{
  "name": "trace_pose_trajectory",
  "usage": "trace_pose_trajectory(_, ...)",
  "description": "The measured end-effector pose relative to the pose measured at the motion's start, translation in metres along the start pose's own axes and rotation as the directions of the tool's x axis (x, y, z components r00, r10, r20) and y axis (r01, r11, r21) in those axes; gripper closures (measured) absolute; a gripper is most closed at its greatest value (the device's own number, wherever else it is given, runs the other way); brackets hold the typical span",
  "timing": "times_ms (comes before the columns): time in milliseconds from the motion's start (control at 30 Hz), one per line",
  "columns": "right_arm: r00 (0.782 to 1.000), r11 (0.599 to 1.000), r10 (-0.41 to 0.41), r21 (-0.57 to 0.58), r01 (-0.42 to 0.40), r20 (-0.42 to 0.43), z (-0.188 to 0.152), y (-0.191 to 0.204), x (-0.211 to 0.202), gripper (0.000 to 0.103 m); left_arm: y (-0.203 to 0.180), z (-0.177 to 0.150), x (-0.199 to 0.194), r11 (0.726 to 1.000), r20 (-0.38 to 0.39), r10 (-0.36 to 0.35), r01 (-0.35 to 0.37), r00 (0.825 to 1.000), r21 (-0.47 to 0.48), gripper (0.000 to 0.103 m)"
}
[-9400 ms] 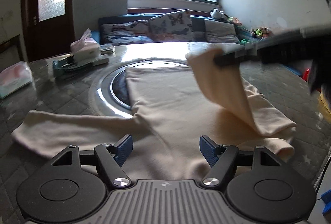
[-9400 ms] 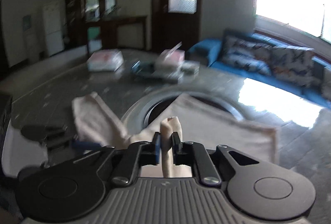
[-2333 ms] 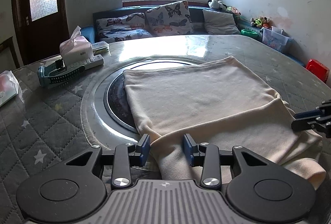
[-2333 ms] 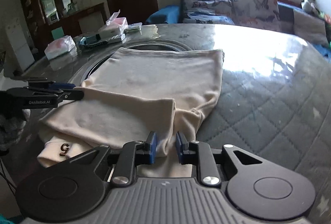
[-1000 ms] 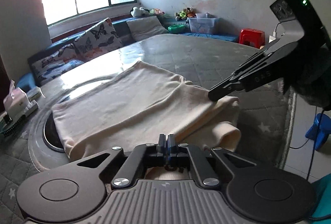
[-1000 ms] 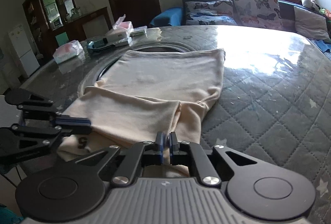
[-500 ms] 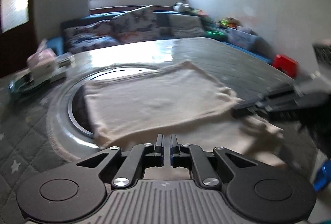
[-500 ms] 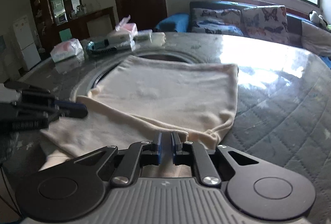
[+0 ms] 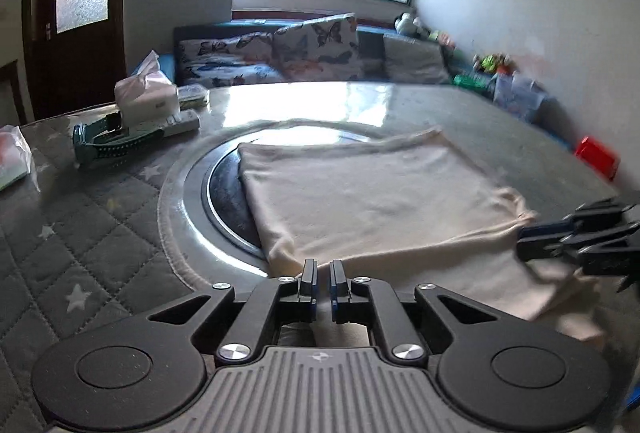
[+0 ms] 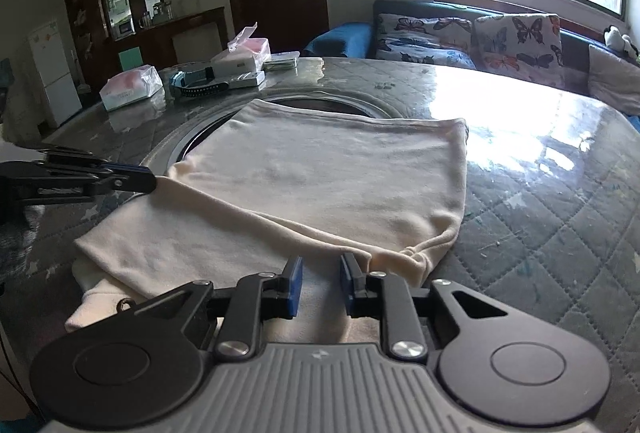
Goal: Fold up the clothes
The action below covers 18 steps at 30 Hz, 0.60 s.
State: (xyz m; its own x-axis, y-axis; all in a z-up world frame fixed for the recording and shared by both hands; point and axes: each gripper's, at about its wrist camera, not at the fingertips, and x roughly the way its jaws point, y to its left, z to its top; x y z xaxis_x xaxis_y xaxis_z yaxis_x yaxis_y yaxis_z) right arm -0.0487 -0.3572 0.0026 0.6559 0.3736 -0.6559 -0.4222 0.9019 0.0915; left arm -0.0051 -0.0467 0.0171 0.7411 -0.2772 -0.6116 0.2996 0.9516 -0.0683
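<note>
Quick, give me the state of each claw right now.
Left claw: nearly shut, narrow gap, at the cream garment's near edge; a grip cannot be told.
Right claw: open, holding nothing, over the garment's fold.

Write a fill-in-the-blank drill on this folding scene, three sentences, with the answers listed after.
1. The cream garment lies on the quilted grey ____.
2. The right claw is ____, with the garment's near fold between its blue pads.
3. The cushions on the sofa are printed with ____.

Answers: table; open; butterflies
</note>
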Motion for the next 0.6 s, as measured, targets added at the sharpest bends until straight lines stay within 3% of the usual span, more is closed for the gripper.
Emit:
trace_pose_trajectory(233,1.000,0.997,-0.009,-0.075,0.007,-0.017,-0.008,0.008,-0.012,0.078,-0.011,-0.009,-0.018,0.994,-0.009,0.026,-0.025,1.000,0.104,0.091)
trace_pose_trajectory(333,1.000,0.993,-0.012,-0.116,0.010,-0.022,-0.013,0.013,-0.018,0.077,-0.023,-0.020,-0.035,0.979,0.003,0.004,-0.004,1.000,0.202,0.089)
trace_pose_trajectory(367,1.000,0.993,-0.012,-0.120,0.010,-0.023,-0.013,0.014,-0.020,0.077,-0.029,-0.024,-0.041,0.970,0.005,-0.007,0.006,1.000,0.244,0.085)
trace_pose_trajectory(433,1.000,0.993,-0.011,-0.119,0.009,-0.021,-0.014,0.015,-0.024,0.074,-0.040,-0.034,-0.052,0.946,0.010,-0.025,0.020,1.000,0.324,0.064)
trace_pose_trajectory(600,1.000,0.989,-0.009,-0.151,0.005,-0.020,-0.018,0.020,-0.037,0.070,-0.068,-0.058,-0.073,0.863,0.015,-0.071,0.054,0.997,0.503,0.063)
